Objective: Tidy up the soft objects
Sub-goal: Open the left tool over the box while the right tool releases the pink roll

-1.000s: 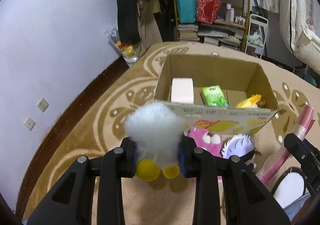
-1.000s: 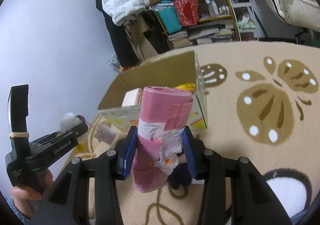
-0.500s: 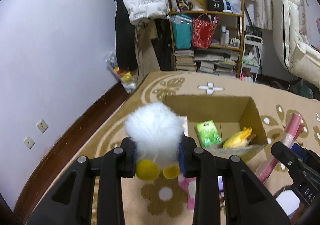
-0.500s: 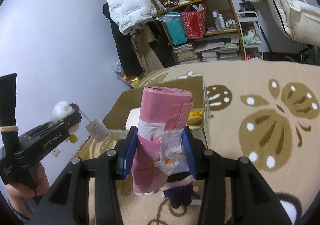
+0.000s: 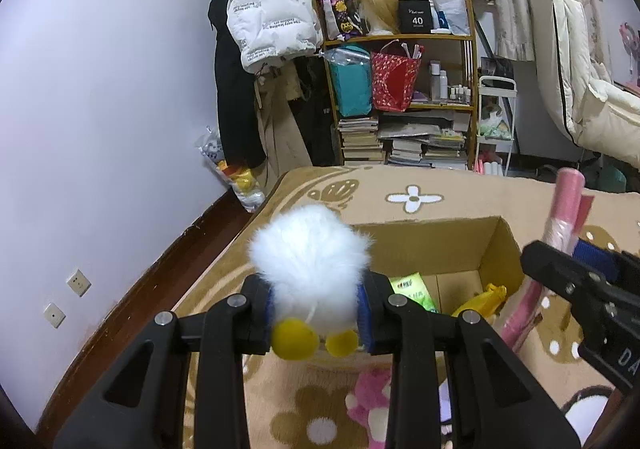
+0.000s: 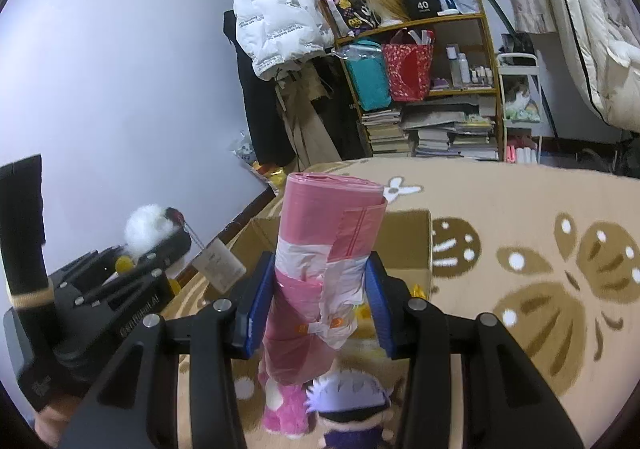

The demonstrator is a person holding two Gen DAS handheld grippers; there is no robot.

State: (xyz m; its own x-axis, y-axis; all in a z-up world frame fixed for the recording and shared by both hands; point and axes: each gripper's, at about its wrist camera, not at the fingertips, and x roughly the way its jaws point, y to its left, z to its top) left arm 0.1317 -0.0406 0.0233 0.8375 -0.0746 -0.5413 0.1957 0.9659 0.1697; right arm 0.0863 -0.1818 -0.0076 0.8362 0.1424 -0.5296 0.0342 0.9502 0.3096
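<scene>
Left tool [image 5: 319,309] clamps the fluffy toy [image 5: 312,261], right tool [image 6: 320,293] grips the upright pink roll [image 6: 324,249], box [image 5: 460,245] just ahead below both.

**Far wall clutter**

Beyond the claw – shelf [image 5: 400,37] with wig [image 5: 376,7], teal bag [image 5: 352,89], red bag [image 5: 394,79], books [image 5: 404,143]. Left of it hangs a white jacket [image 5: 268,17]. Rug [image 6: 520,209] lies below.
</scene>
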